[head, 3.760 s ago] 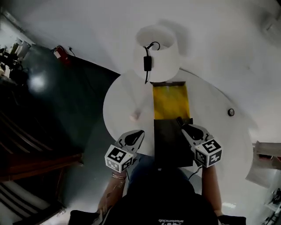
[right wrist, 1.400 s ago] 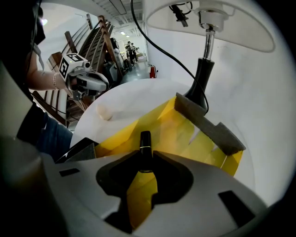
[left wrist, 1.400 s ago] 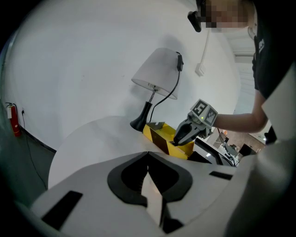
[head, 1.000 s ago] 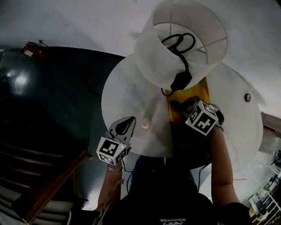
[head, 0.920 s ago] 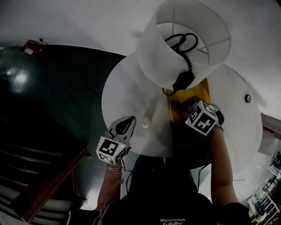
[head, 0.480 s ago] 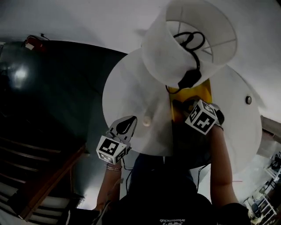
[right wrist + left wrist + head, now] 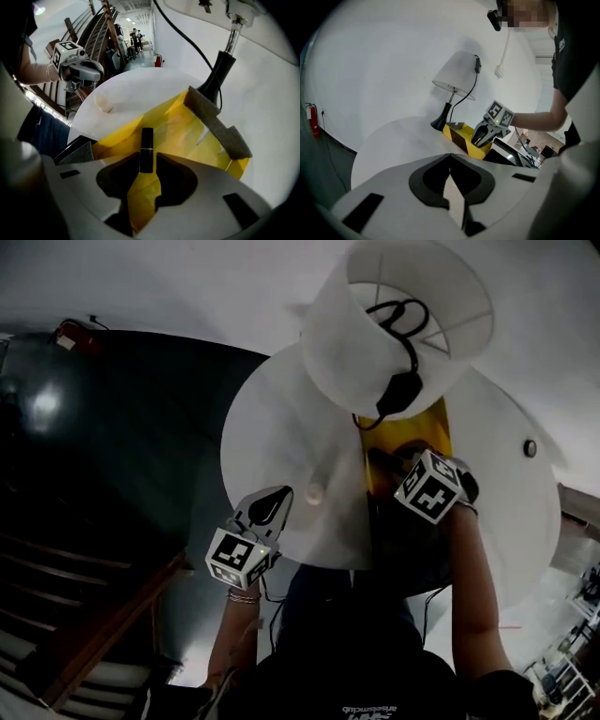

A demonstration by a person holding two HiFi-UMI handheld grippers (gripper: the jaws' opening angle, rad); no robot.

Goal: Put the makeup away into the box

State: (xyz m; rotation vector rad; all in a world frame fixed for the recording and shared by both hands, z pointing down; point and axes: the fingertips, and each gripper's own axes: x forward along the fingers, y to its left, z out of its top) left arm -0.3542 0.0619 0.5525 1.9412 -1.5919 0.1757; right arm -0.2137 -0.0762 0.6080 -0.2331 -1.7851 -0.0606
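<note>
A black lipstick point(image 7: 146, 150) stands between the tips of my right gripper point(image 7: 145, 161), just over the floor of the open yellow box point(image 7: 187, 136). The jaws have just been opening, and a thin gap shows beside the lipstick. In the head view the right gripper point(image 7: 396, 465) points steeply down into the box point(image 7: 412, 432) under the lampshade. My left gripper point(image 7: 272, 504) hovers shut and empty at the table's near left edge. A small pale round item point(image 7: 314, 491) lies on the table just beyond it.
A white table lamp point(image 7: 394, 324) leans over the box, its black base point(image 7: 215, 79) right behind it. Grey foam strip point(image 7: 218, 122) lines the box's far side. The black lid point(image 7: 403, 540) lies nearer me on the round white table point(image 7: 272, 418). A small round knob point(image 7: 532, 447) sits far right.
Since the oldest frame my right gripper has gone from the black lid forward over the yellow box. Over the last second both grippers stay put; only the head view shifts a little.
</note>
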